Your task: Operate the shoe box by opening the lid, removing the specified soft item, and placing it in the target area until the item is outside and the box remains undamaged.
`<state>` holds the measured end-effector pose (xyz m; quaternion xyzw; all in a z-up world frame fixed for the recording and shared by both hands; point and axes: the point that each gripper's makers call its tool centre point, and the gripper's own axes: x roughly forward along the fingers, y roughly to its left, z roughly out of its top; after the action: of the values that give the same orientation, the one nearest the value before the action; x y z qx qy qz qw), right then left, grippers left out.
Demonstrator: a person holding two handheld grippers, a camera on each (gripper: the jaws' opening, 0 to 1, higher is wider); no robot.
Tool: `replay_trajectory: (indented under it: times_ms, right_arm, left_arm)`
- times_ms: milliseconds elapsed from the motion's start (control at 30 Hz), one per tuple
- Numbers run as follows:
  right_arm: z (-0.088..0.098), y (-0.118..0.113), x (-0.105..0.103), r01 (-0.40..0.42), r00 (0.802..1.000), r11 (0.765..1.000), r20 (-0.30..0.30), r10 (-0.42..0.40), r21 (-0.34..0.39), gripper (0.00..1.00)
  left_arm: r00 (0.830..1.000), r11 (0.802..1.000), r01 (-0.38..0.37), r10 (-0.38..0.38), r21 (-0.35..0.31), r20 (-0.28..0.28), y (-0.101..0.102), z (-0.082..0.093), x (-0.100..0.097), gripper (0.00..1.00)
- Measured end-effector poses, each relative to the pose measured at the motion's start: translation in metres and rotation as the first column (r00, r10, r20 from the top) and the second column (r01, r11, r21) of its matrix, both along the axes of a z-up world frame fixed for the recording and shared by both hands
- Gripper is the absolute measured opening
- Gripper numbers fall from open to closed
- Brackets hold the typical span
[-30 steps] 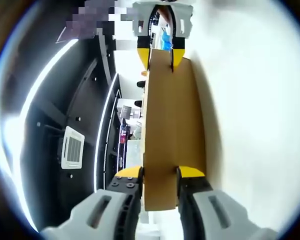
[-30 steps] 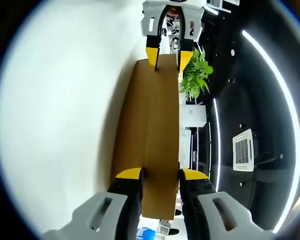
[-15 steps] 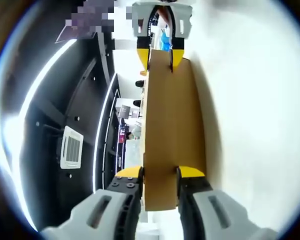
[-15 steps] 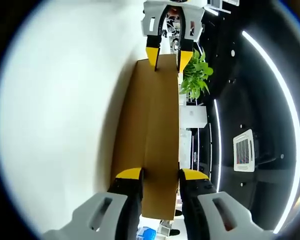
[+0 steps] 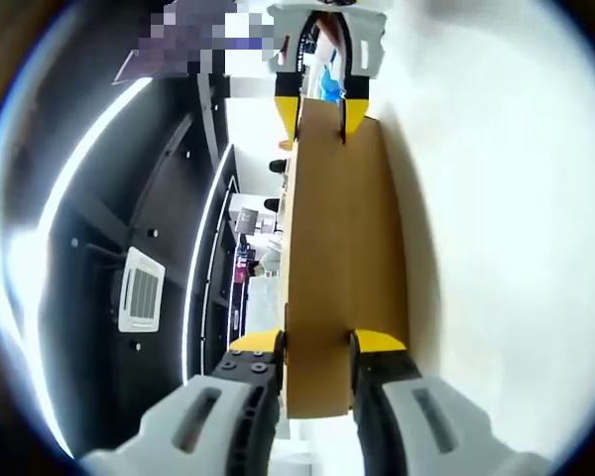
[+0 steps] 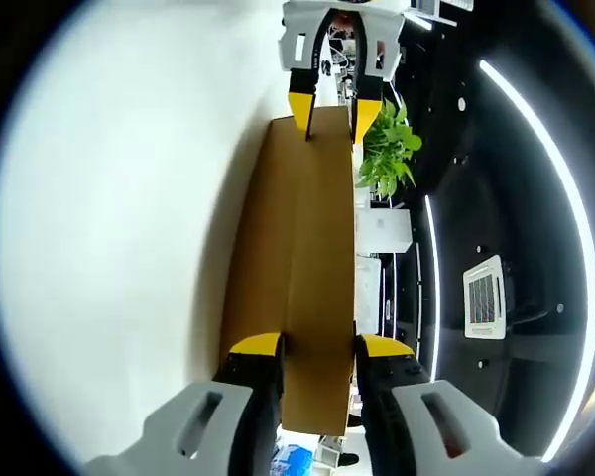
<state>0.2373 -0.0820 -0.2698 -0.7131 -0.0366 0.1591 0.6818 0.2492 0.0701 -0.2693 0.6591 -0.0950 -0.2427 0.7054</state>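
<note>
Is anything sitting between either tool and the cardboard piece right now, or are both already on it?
Nothing visible stands between them. The left tool is shut on the near end of the cardboard lid, and the right tool is shut on its opposite end. Each tool appears at the far end in the other's view.
</note>
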Motion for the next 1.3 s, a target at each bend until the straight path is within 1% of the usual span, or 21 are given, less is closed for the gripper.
replay_trajectory:
  times_ms: [200, 467, 600, 767, 867, 1033, 1167, 1300]
  right_arm:
    - [0.0, 0.0, -0.009, 0.004, 1.0, 1.0, -0.003, -0.004, 0.008, 0.28]
    - [0.0, -0.002, -0.02, 0.0, 1.0, 1.0, -0.001, 0.0, 0.002, 0.28]
    - [0.001, -0.002, -0.026, -0.001, 1.0, 1.0, -0.003, 0.001, 0.008, 0.28]
    - [0.001, -0.002, -0.032, -0.003, 1.0, 0.999, -0.007, 0.003, 0.034, 0.28]
    - [0.001, -0.002, -0.034, -0.005, 1.0, 0.999, -0.016, 0.006, 0.045, 0.28]
    - [0.0, -0.002, -0.038, -0.007, 1.0, 0.999, -0.022, 0.008, 0.043, 0.27]
    - [0.0, -0.002, -0.038, -0.009, 1.0, 0.999, -0.02, 0.01, 0.041, 0.27]
    - [0.001, -0.001, -0.036, -0.019, 1.0, 1.0, -0.007, 0.019, 0.002, 0.27]
  left_arm:
    - [1.0, 1.0, -0.004, 0.004, -0.01, -0.01, 0.0, 0.001, -0.01, 0.26]
    - [1.0, 1.0, -0.009, 0.009, -0.013, -0.006, -0.001, 0.001, -0.024, 0.26]
    - [1.0, 1.0, -0.014, 0.014, -0.018, -0.011, -0.002, 0.002, -0.031, 0.26]
    - [1.0, 1.0, -0.017, 0.017, -0.019, -0.014, -0.002, 0.002, -0.04, 0.26]
    - [1.0, 1.0, -0.017, 0.017, -0.02, -0.017, -0.001, 0.002, -0.042, 0.26]
    - [1.0, 0.999, -0.018, 0.018, -0.026, -0.018, -0.001, 0.004, -0.045, 0.23]
    - [1.0, 1.0, -0.013, 0.013, -0.014, -0.005, -0.001, 0.004, -0.044, 0.23]
    - [1.0, 1.0, -0.007, 0.007, 0.006, 0.014, -0.001, 0.005, -0.042, 0.22]
